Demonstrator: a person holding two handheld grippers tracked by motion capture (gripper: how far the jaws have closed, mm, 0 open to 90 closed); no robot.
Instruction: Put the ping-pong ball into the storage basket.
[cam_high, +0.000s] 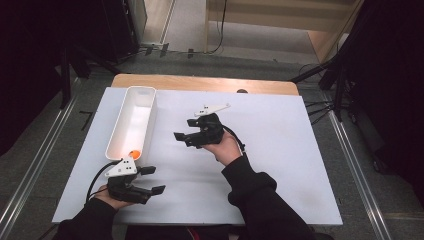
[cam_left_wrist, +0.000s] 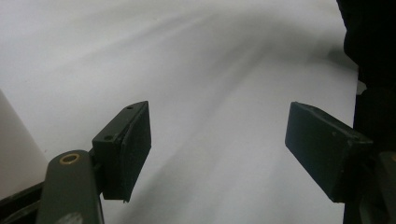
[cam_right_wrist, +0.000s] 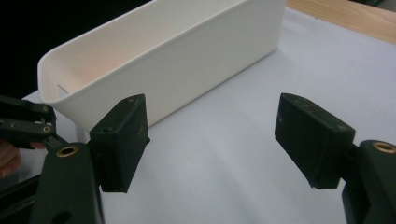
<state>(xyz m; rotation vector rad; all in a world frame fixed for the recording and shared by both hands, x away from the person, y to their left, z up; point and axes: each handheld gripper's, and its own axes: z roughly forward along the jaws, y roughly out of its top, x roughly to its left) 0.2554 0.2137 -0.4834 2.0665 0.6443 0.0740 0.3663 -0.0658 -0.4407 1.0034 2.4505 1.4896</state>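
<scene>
Nearest the camera, the left gripper (cam_high: 150, 180) rested at the table's (cam_high: 280, 165) near-left edge, jaws spread and empty. An orange ball (cam_high: 134, 153) lay in the near end of the white bin (cam_high: 126, 107), just beyond this gripper and closer to it than to the right gripper (cam_high: 184, 129). That one hovered mid-table, jaws likewise released, facing the bin's long side wall. The bin's long axis ran away from the person; its wall stood between either gripper and the ball.

No legible text, label, brand, number or sign appears on the white bin (cam_high: 131, 122), the worktop (cam_high: 280, 150) or either claw.
</scene>
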